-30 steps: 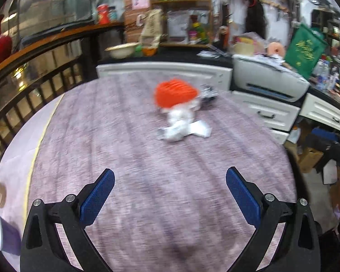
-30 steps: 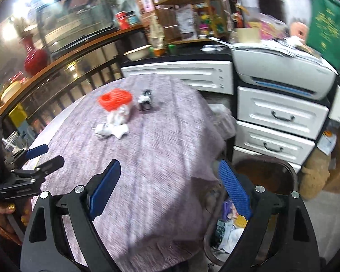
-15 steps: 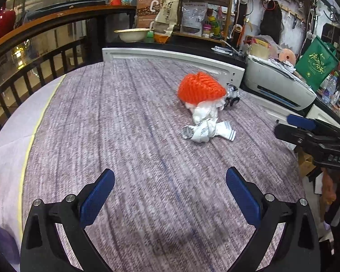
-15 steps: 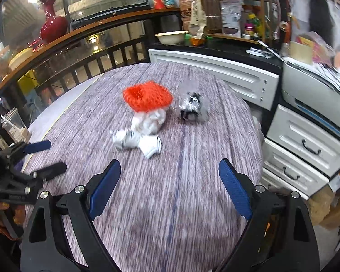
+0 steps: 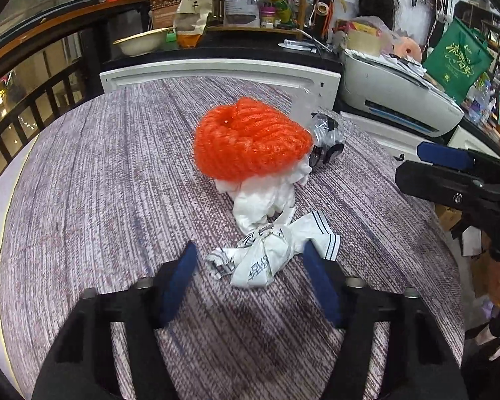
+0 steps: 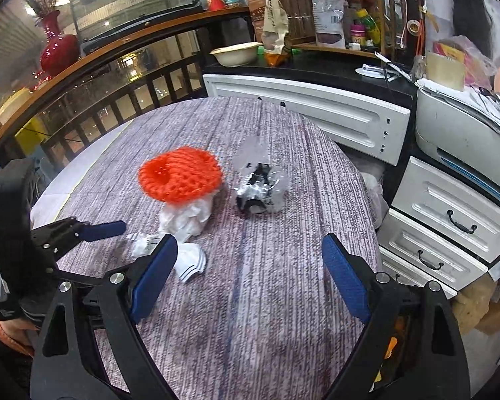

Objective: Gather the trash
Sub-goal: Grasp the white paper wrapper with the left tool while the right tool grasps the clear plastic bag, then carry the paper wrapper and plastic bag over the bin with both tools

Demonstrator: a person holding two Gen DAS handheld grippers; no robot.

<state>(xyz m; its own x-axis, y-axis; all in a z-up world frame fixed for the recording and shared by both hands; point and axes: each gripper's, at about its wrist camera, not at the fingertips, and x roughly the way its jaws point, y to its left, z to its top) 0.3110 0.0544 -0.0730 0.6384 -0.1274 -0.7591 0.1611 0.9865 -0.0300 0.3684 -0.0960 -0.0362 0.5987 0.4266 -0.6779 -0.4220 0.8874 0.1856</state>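
On the round table (image 5: pixel 83 173) lie an orange foam net (image 5: pixel 250 143), a crumpled white tissue (image 5: pixel 270 200) under it, a printed white wrapper (image 5: pixel 266 260) and a clear plastic wrapper with black print (image 5: pixel 326 140). My left gripper (image 5: pixel 250 263) is open, its fingers on either side of the printed wrapper, not clamped. My right gripper (image 6: pixel 246 260) is open and empty above the table, short of the clear wrapper (image 6: pixel 261 186). The net (image 6: pixel 179 176), the tissue (image 6: pixel 186 216) and the left gripper (image 6: pixel 93 233) show in the right wrist view.
White drawers (image 6: pixel 450 220) and a printer (image 5: pixel 396 90) stand right of the table. A white panel (image 5: pixel 216 76) leans behind it. A dark counter with a bowl (image 5: pixel 143 40), a shelf of goods and a railing (image 6: pixel 116 86) lie beyond.
Both grippers moved forward toward the trash pile. My left gripper's jaws narrowed and now straddle the printed wrapper. My right gripper swung from the table's edge to over the table.
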